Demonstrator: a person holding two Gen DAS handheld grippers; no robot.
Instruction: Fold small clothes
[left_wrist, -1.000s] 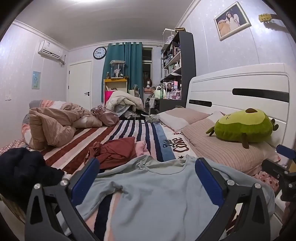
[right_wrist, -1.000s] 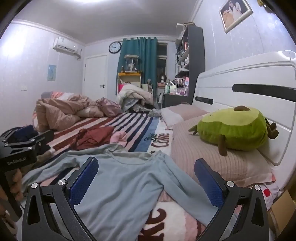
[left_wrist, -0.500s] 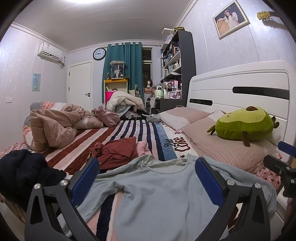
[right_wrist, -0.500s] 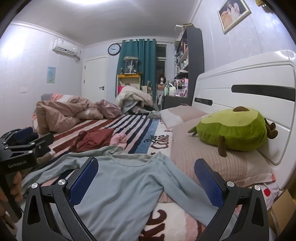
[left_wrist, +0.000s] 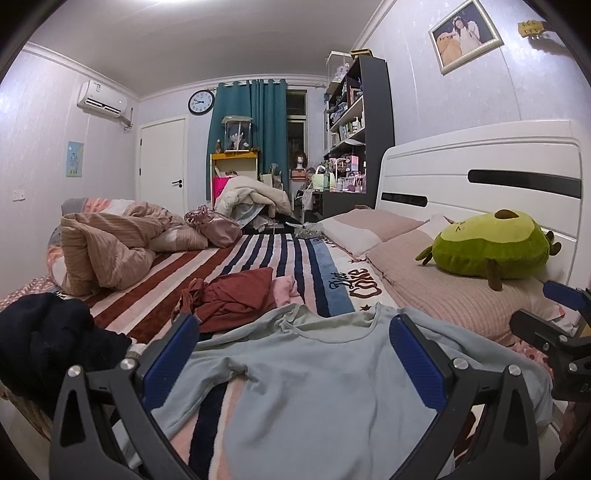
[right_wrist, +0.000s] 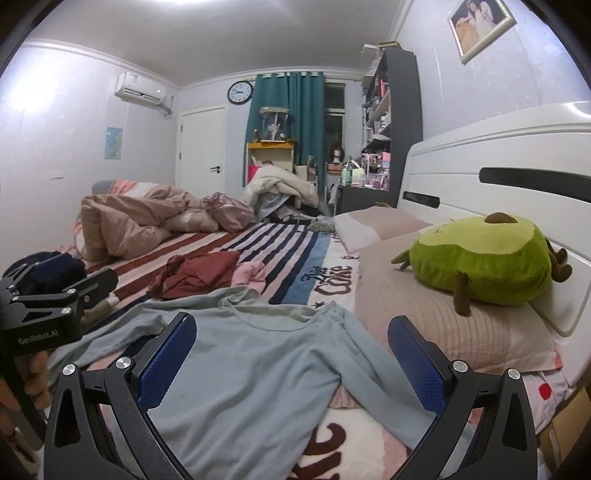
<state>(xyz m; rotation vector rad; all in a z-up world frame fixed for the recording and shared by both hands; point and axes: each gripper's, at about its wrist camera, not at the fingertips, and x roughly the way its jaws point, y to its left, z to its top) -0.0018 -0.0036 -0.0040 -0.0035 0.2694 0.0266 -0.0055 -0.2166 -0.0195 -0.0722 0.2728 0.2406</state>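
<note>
Both grippers poised over the shirt, nothing held

Left gripper (left_wrist: 293, 350) and right gripper (right_wrist: 291, 350) hover with jaws spread wide above the pale blue shirt (right_wrist: 258, 369), laid flat with sleeves out on the striped bed (left_wrist: 288, 258), likely ready for a first fold.

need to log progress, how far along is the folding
Done: the light blue shirt is spread flat on the bed, no fold yet. In hand: nothing; left gripper and right gripper are open above it. Left: that shirt, plus the red garment and pink garment behind.

Green avocado plush (left_wrist: 487, 246) on pink pillow (left_wrist: 450, 291) against white headboard (left_wrist: 480, 173); wall clock (left_wrist: 201, 102) beyond.
</note>
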